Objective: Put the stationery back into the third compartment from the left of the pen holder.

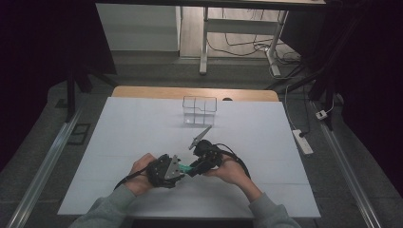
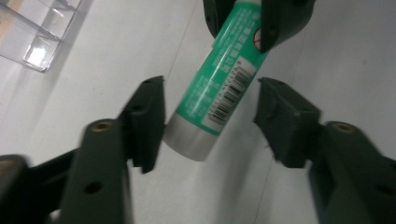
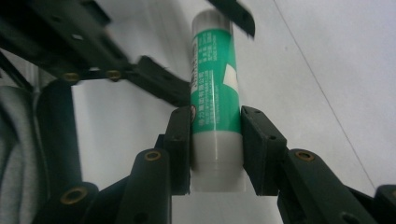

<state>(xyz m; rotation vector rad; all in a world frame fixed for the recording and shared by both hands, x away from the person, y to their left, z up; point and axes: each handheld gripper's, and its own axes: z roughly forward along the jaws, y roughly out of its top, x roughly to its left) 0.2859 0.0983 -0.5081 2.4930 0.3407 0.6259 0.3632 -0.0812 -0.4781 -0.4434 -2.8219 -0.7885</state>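
Bkgd only. White table sheet [image 1: 142, 142] covers most of a wood tabletop [image 1: 195, 92]; wood shows as a strip along the far edge. Clear acrylic organizer [image 1: 199, 110] w/ compartments stands on the sheet near the far edge, approx. centre; same box seen in left gripper view, upper-left corner [image 2: 37, 32]. Small dark item [image 1: 227, 99] just right of it at the sheet edge, too small to ID. Floor, right of table: white power strip [image 1: 302, 141] w/ cable. Beyond the table: white desk frame [image 1: 205, 42], loose cables [image 1: 247, 47] beneath.
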